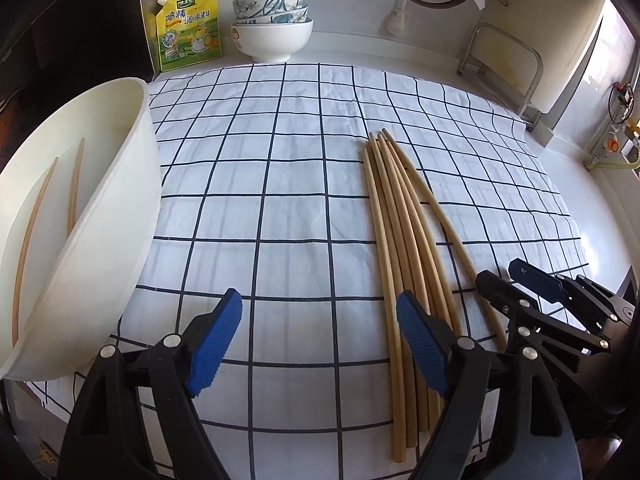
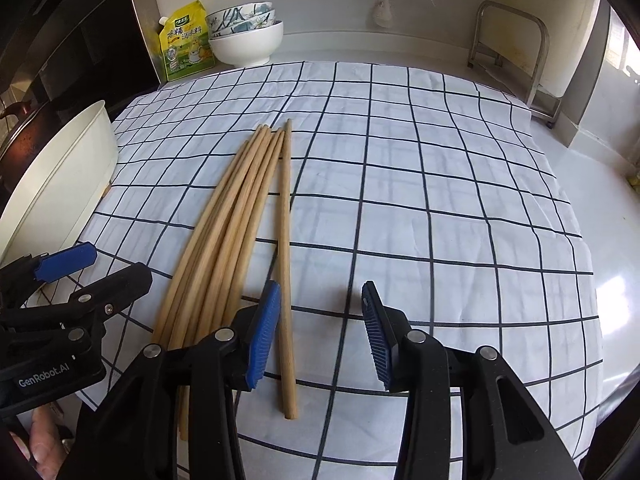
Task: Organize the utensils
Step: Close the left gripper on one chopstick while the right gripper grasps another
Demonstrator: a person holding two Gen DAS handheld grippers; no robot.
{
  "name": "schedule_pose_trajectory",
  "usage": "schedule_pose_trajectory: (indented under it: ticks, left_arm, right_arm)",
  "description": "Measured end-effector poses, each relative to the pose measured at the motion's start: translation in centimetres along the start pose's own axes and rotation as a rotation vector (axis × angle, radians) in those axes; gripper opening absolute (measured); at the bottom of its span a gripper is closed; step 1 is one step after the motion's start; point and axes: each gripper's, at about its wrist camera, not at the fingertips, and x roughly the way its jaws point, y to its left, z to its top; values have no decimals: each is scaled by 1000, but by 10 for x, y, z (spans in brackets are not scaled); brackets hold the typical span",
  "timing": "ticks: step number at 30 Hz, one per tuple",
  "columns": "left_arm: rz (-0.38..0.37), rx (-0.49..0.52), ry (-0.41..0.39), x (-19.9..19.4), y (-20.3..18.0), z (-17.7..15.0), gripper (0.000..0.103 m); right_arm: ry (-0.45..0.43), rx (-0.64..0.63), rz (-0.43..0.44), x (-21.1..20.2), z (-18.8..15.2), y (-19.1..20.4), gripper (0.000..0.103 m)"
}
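Chopsticks [image 2: 224, 232] are being left bunched on the checked cloth [image 2: 400, 200], right tongs [image 2: 324, 332] being held half-open and empty over the lone stick, left tongs [image 1: 320, 344] wide, empty; neighbours are risking being nudged or rolled.

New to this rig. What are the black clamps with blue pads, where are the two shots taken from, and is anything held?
No robot arm here: a person holds a hand-held gripper in each hand, each with a fisheye camera looking along its fingers. One picture is from the left hand-held gripper, the other from the right hand-held gripper; each also glimpses the other. On the checked cloth lies a bundle of wooden chopsticks, with one chopstick slightly apart, between the right jaws. The white tub on the left already holds two. Both grippers are open and hold nothing.
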Motion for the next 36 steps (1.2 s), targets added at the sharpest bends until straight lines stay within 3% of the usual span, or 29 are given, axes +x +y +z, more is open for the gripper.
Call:
schedule_pose_trajectory:
  ticks: [8, 21, 36]
  left_arm:
    - [11, 36, 28, 8, -9, -4, 78]
    - [96, 88, 48, 13, -10, -10, 80]
    - [107, 44, 42, 27, -2, 12, 79]
  right_arm:
    - [-7, 29, -8, -4, -2, -16, 40]
    - [-15, 32, 12, -4, 1, -16, 40]
    - [0, -37, -1, 11, 12, -3, 40]
